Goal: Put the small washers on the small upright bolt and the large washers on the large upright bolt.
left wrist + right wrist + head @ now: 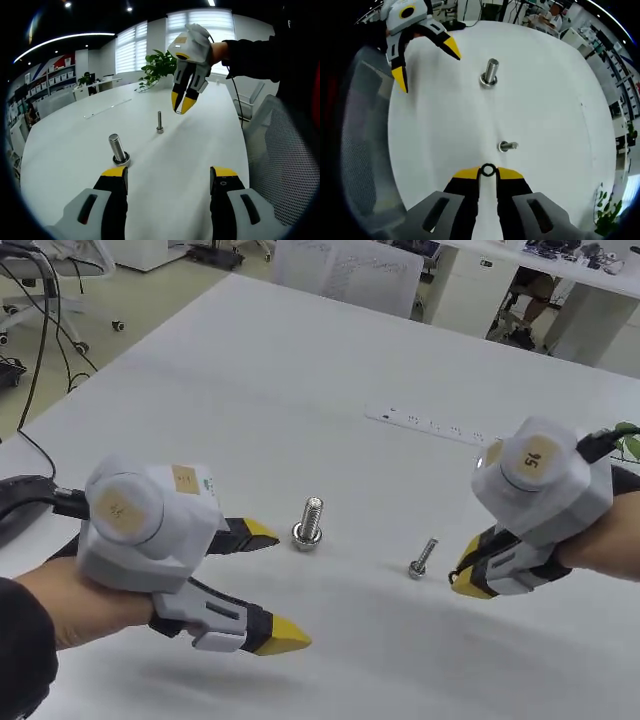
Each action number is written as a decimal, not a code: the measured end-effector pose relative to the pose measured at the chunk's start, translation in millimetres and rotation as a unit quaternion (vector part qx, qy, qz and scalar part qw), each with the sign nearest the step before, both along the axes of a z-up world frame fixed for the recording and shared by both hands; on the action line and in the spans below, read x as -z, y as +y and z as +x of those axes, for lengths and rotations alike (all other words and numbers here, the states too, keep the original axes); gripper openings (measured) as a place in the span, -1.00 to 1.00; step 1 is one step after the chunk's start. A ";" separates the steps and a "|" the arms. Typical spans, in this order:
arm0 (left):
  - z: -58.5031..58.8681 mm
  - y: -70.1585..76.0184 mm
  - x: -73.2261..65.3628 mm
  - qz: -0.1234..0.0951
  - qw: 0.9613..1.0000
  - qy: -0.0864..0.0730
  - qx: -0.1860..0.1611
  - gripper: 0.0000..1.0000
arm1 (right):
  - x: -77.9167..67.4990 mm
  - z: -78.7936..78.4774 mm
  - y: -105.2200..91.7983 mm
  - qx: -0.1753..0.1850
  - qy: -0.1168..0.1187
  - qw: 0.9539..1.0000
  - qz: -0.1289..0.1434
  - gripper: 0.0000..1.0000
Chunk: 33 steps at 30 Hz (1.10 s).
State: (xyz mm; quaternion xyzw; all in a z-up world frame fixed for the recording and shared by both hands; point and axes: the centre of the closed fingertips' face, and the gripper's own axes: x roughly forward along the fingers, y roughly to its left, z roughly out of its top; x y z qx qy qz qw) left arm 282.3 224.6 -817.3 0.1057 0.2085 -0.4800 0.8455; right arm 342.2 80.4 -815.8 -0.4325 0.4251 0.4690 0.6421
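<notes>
Bolts are seen standing upright and apart on a white table (250, 390): the large bolt (310, 520) near the middle, with a flat metal ring (305, 537) round its foot, and the small bolt (422, 558) to its right. A small washer (488, 165) is pinched edge-on between the yellow tips of the right gripper (488, 172), whose jaws are drawn almost together upon it. That gripper is held above the table, just beside the small bolt (506, 146) and clear of it; the washer is not yet set over the bolt. The left gripper (275, 585) is held low near the large bolt (116, 148), its jaws spread wide with nothing between them. In the left gripper view the right gripper (183, 104) is seen above and beyond the small bolt (159, 121). A power strip (430, 425) is laid farther back on the table.
</notes>
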 end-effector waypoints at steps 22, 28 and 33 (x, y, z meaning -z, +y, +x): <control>0.5 3.6 2.0 0.001 1.000 0.003 -0.004 0.31 | -16.3 30.3 19.6 -0.029 -0.029 0.999 -0.006 -0.74; 0.6 3.6 3.1 0.002 1.000 0.004 -0.004 0.31 | -10.9 32.4 20.4 -0.036 -0.024 0.999 -0.014 -0.74; 0.7 3.9 4.0 0.001 1.000 0.006 -0.005 0.31 | -7.9 33.0 20.7 -0.039 -0.021 0.999 -0.017 -0.74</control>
